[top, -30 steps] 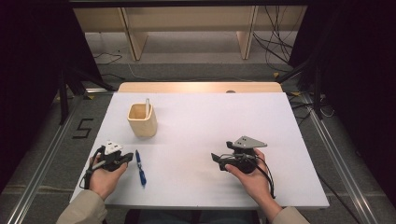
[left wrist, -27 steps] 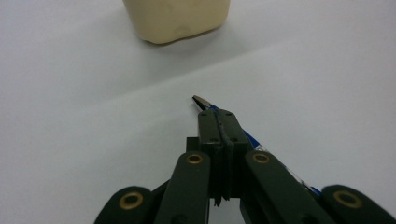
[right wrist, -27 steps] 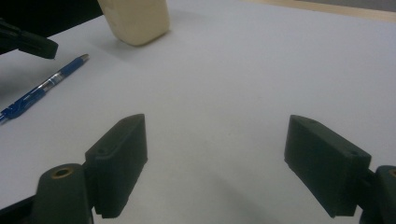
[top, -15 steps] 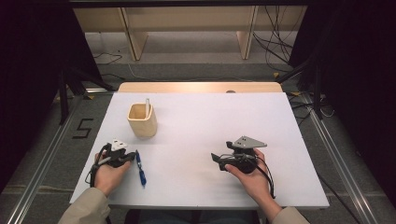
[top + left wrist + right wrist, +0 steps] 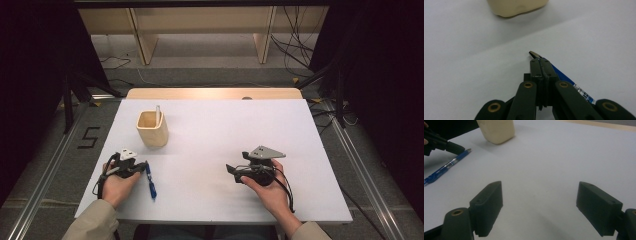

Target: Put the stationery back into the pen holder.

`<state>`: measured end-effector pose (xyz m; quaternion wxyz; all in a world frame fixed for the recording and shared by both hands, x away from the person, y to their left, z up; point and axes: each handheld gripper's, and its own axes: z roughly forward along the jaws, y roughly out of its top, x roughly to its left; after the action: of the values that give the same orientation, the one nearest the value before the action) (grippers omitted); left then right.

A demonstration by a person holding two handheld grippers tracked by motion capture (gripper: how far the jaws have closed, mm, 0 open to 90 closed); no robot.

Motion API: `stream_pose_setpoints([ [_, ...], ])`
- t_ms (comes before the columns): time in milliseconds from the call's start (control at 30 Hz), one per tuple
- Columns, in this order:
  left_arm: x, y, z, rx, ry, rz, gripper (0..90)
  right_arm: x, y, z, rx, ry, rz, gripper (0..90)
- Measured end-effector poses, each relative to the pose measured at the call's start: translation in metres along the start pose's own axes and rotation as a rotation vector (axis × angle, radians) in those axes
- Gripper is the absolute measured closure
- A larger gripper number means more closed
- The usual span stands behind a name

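High view – white table [image 5: 210,150], grey floor [image 5: 45,170].

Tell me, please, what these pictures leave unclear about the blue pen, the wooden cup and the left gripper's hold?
- Blue pen: left gripper view, the shut left gripper covers the tip end, so a pinch cannot be confirmed.
- Pen's rear end: right gripper view, cut off by the left edge.
- Wooden cup: high view, the white stick inside is too small to identify.

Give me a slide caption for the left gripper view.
Left gripper, jaws shut, at the tip of a blue pen near the cup.
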<state>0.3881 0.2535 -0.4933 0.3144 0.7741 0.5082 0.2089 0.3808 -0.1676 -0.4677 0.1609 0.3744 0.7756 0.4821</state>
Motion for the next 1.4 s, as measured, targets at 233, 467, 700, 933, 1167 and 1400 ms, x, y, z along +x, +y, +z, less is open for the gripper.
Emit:
stream_pose_setpoints([
  [233,0.0004,0.0004,0.0009,-0.004,-0.003,0.004,89.7,-0.0001,-0.0001,0.0003,0.0,0.002,-0.001,22.1],
  [467,0.0009,0.0008,0.0019,-0.012,-0.011,0.005,89.7,0.0002,-0.0001,0.0003,0.002,0.002,-0.002,22.1],
  [700,0.0009,0.0013,0.0026,-0.014,-0.012,0.016,89.7,0.0004,-0.0002,0.0005,0.002,0.002,-0.001,22.1],
  [933,-0.0006,0.0026,0.0032,-0.029,-0.018,0.027,89.7,0.0003,-0.0002,0.0007,0.002,0.002,-0.002,22.1],
  [1167,0.0002,0.0014,0.0032,-0.023,-0.009,0.018,89.7,0.0004,-0.0003,0.0007,0.004,0.001,0.0,22.1],
  [1400,0.0009,0.0015,0.0039,-0.018,0.002,0.014,89.7,0.0005,-0.0003,0.0007,0.003,0.001,-0.001,22.1],
])
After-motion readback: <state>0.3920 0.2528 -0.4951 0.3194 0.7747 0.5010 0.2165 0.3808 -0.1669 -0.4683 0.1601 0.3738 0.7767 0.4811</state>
